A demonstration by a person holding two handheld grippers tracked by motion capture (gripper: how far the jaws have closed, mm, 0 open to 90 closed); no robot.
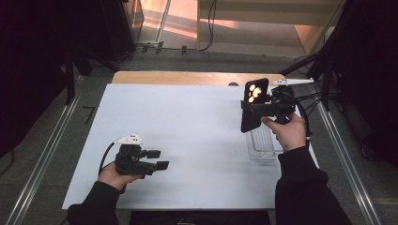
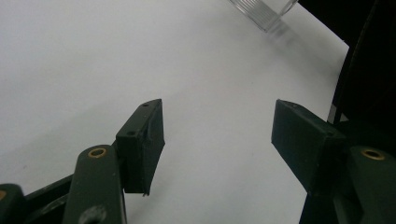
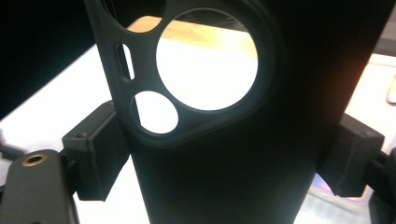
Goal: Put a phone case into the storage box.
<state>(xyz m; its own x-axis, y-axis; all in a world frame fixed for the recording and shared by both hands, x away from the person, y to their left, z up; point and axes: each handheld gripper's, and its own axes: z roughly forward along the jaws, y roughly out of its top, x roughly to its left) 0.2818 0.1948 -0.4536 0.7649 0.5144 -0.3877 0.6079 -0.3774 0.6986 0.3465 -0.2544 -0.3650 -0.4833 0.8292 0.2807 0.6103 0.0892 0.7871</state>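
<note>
Right gripper (image 1: 256, 108) fingers pinch upright phone case (image 1: 254, 104); left gripper (image 1: 158, 159) level, fingers spread.

1. One black soft phone case with round camera cut-outs (image 1: 254, 104), at 2 o'clock on the sheet.
2. One clear plastic rectangular tray (image 1: 262, 145), at 4 o'clock.
3. One white rectangular table sheet (image 1: 187, 136).
4. Two black two-jaw hand-held grippers: left gripper (image 1: 159, 159) at 8 o'clock, right gripper (image 1: 248, 107) at 2 o'clock.

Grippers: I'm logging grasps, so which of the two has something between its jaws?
The right gripper, clamped on the black phone case above the clear tray; the left gripper is open.
</note>
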